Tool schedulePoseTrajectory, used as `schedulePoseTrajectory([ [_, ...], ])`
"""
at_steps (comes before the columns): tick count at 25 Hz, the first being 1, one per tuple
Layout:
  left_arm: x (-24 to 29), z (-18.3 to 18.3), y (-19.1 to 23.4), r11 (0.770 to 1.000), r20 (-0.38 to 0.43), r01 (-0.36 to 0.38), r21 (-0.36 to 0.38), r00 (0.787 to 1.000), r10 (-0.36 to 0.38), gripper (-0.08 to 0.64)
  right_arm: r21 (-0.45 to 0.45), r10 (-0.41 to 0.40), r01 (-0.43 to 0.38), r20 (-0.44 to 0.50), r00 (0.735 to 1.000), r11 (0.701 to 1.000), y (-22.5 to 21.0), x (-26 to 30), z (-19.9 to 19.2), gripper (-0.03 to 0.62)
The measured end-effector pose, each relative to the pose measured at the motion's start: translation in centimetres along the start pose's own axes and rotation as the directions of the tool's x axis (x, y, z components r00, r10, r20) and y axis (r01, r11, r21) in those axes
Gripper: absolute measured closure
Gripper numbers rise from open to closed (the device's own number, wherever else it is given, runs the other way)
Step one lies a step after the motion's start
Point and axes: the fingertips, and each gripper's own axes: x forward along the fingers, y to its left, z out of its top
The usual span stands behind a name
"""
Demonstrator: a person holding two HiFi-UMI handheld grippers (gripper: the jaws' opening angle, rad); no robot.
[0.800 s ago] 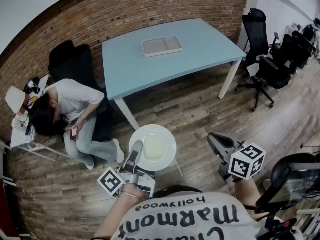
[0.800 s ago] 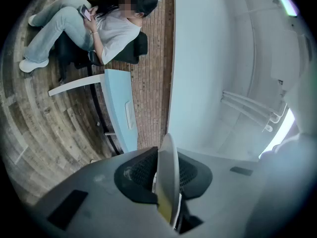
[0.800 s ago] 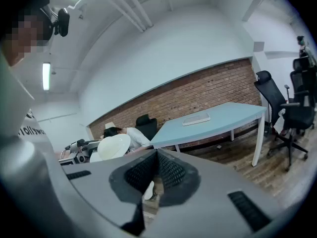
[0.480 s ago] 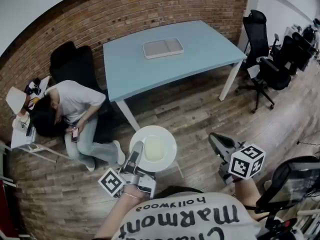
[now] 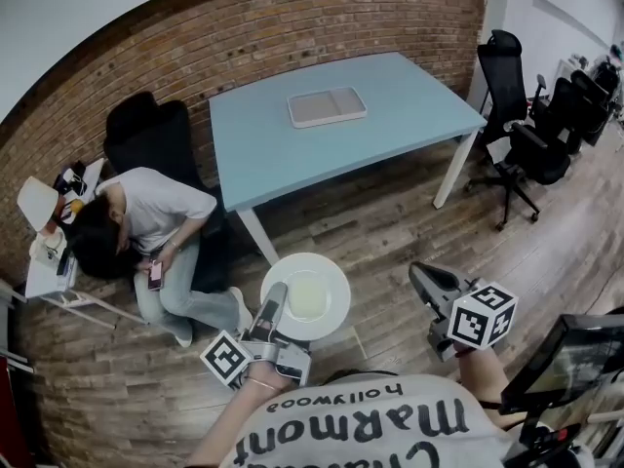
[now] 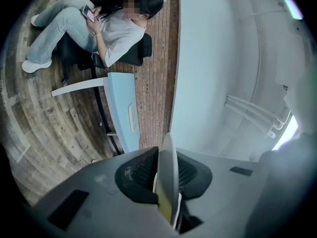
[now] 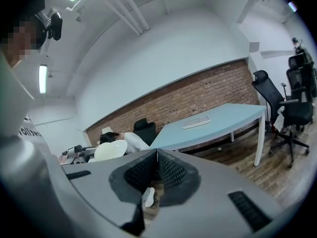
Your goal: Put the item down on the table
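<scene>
Brick wall (image 5: 244,37) backs a light-blue table (image 5: 409,105) that carries a grey tray (image 5: 327,106). Well short of it, over the wooden floor (image 5: 370,227), the left hand-held gripper (image 5: 274,303) clamps the rim of a white plate (image 5: 310,295), held level. The right hand-held gripper (image 5: 425,281) has its jaws pressed together on nothing.
</scene>
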Motion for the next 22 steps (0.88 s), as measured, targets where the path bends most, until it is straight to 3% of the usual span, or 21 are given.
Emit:
schedulePoseTrajectory([
  [4, 0.2, 0.9, 0.5, 1.0, -0.015, -0.001, -0.015, 1.0, 0.0, 0.522, -0.042, -0.005, 0.005, 0.01, 1.0, 0.999, 1.2, 1.3, 0.4, 0.581],
  [10, 0.8, 1.8, 1.5, 1.0, -0.043, -0.009, -0.026, 0.999, 0.008, 0.522, -0.023, -0.027, 0.027, 0.004, 1.0, 0.999, 1.3, 1.8, -0.5, 0.581],
  [15, 2.2, 2.3, 2.4, 0.999, -0.048, -0.018, -0.047, 0.999, 0.016, 0.52, 0.019, -0.05, 0.05, -0.004, 0.999, 0.999, -0.4, 2.3, -0.7, 0.581],
  [22, 6.6, 4.0, 3.8, 0.999, -0.008, -0.025, -0.048, 1.0, 0.024, 0.52, 0.028, -0.022, 0.023, -0.02, 1.0, 0.999, -4.0, 6.3, 0.6, 0.581],
])
